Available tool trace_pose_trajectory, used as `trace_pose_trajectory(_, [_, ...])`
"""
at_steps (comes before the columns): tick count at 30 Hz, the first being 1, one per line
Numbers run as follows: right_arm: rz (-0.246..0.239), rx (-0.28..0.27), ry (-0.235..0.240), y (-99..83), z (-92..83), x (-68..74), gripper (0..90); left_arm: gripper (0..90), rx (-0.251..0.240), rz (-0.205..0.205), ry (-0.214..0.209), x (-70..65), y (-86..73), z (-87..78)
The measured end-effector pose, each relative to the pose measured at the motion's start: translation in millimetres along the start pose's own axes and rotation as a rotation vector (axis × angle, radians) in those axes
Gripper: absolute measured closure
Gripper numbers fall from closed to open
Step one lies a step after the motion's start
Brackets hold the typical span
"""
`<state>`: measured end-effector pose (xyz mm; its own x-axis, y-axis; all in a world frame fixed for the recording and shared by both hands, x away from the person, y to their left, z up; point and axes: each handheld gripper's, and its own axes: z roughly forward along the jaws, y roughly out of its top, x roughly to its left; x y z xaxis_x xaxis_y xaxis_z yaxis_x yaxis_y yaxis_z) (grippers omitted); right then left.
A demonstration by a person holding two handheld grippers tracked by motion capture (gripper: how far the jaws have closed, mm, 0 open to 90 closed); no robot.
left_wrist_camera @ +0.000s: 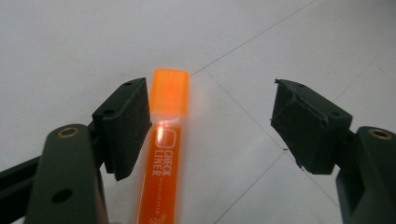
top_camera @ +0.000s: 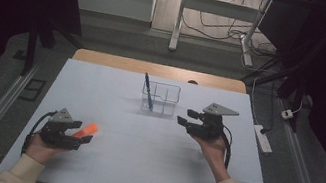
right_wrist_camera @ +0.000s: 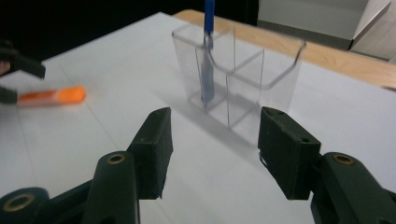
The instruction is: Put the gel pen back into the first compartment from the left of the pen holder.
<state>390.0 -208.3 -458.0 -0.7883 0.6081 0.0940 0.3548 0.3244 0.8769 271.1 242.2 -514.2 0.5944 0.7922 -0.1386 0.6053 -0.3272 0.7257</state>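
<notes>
An orange highlighter (top_camera: 88, 128) marked "CHECK LINER" lies flat on the white table at the near left. My left gripper (top_camera: 82, 132) stands open around it. In the left gripper view the highlighter (left_wrist_camera: 166, 140) rests against one pad, and a wide gap separates it from the other side of the gripper (left_wrist_camera: 210, 100). A clear divided organizer (top_camera: 160, 99) stands at the middle back with a blue pen (top_camera: 148, 90) leaning upright in its left compartment. My right gripper (top_camera: 185, 116) hovers open just right of the organizer, holding nothing. The right gripper view shows this gripper (right_wrist_camera: 215, 121), the organizer (right_wrist_camera: 243, 74), the pen (right_wrist_camera: 208, 60) and the highlighter (right_wrist_camera: 53, 96).
A white sheet (top_camera: 138, 163) covers the wooden table (top_camera: 159, 69). Beyond the table, a desk frame (top_camera: 178, 23) and cables stand on the floor. A power strip (top_camera: 263, 138) lies on the floor at the right, and dark curtains hang on both sides.
</notes>
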Motion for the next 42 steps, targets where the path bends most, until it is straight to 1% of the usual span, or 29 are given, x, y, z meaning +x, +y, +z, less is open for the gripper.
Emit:
trace_pose_trajectory(5, [-0.012, 0.031, -0.011, -18.2, -13.9, 0.0, 41.9, 28.4, -0.003, -0.001, 0.003, 0.7, -0.3, -1.4])
trace_pose_trajectory(7, [-0.009, 0.038, -0.013, -25.3, -19.4, 0.5, 41.4, 28.4, -0.004, -0.003, 0.004, 1.1, -0.4, -1.5])
trace_pose_trajectory(10, [-0.018, 0.052, -0.023, -35.7, -27.3, 2.2, 41.0, 28.4, 0.001, -0.001, 0.004, 1.4, -0.4, -0.5])
trace_pose_trajectory(11, [-0.021, 0.064, -0.03, -38.6, -30.0, 2.7, 40.7, 28.4, 0.003, 0.002, 0.005, 1.4, -0.2, -0.2])
trace_pose_trajectory(12, [-0.018, 0.065, -0.028, -41.3, -32.3, 3.0, 40.4, 28.4, 0.002, 0.0, 0.005, 1.1, -0.2, 0.0])
trace_pose_trajectory(14, [-0.013, 0.065, -0.026, -44.9, -36.8, 4.3, 40.1, 28.5, 0.001, 0.001, 0.005, 1.2, 0.0, 0.0])
trace_pose_trajectory(18, [-0.031, 0.071, -0.046, -51.1, -45.2, 6.4, 39.6, 28.5, -0.004, -0.006, 0.009, 3.3, 0.0, -0.8])
trace_pose_trajectory(22, [-0.033, 0.075, -0.053, -56.9, -53.7, 3.7, 39.0, 28.5, -0.003, -0.005, 0.011, 4.0, 1.3, -0.9])
trace_pose_trajectory(24, [-0.031, 0.076, -0.062, -59.5, -57.9, 2.2, 38.9, 28.5, -0.008, -0.006, 0.014, 4.6, 2.7, -2.0])
trace_pose_trajectory(26, [-0.032, 0.071, -0.059, -62.3, -61.1, 1.1, 38.6, 28.5, -0.012, -0.007, 0.017, 5.3, 3.9, -3.2])
trace_pose_trajectory(27, [-0.038, 0.076, -0.067, -64.0, -63.6, 0.6, 38.4, 28.5, -0.014, -0.01, 0.017, 5.4, 4.3, -3.3])
trace_pose_trajectory(29, [-0.039, 0.068, -0.057, -66.7, -65.8, -0.9, 38.0, 28.5, -0.012, -0.007, 0.022, 5.6, 5.4, -3.3])
trace_pose_trajectory(33, [-0.045, 0.069, -0.05, -69.1, -69.7, -2.3, 37.7, 28.5, -0.014, 0.001, 0.029, 5.2, 8.3, -3.6])
trace_pose_trajectory(37, [-0.058, 0.086, -0.057, -73.3, -71.3, -3.9, 37.6, 28.5, -0.004, 0.016, 0.042, 5.6, 10.8, -4.4])
trace_pose_trajectory(41, [-0.059, 0.101, -0.051, -75.6, -66.5, -5.9, 37.3, 28.5, -0.015, 0.022, 0.045, 5.6, 13.4, -11.8])
trace_pose_trajectory(42, [-0.066, 0.111, -0.057, -75.7, -65.7, -5.4, 37.0, 28.5, -0.015, 0.029, 0.05, 6.1, 14.4, -13.2])
